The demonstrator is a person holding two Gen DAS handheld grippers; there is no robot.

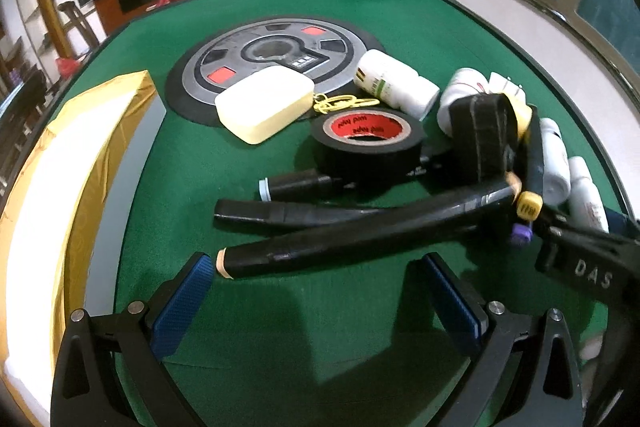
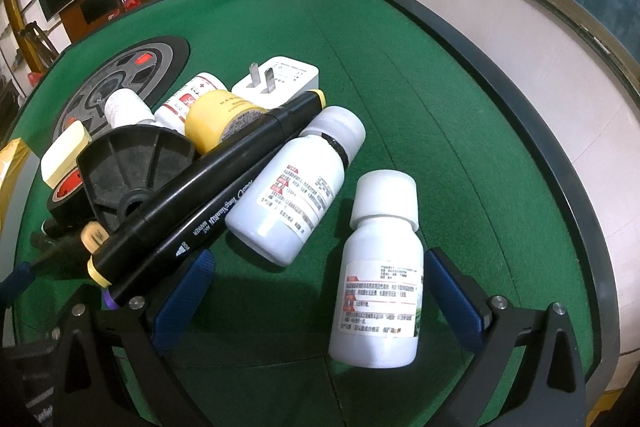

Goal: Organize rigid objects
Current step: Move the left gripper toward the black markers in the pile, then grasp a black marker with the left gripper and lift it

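Note:
My left gripper (image 1: 320, 293) is open just above the green felt, with nothing between its blue pads. Right in front of it lies a black marker with a peach end (image 1: 360, 239), and two more black markers (image 1: 296, 213) lie behind. Further back are a black tape roll (image 1: 368, 143), a cream box (image 1: 264, 103) and white bottles (image 1: 396, 83). My right gripper (image 2: 320, 297) is open too. A white labelled bottle (image 2: 380, 287) lies between its fingers, close to the right pad (image 2: 456, 299). A second white bottle (image 2: 296, 195) and two black markers (image 2: 208, 187) lie just ahead.
A gold-edged box (image 1: 80, 187) stands at the left of the table. A grey round disc (image 1: 272, 55) is set in the felt's middle. A black spool (image 2: 132, 171), a yellow jar (image 2: 220, 119) and a white plug adapter (image 2: 280, 79) crowd the pile. The raised table rim (image 2: 520, 115) curves along the right.

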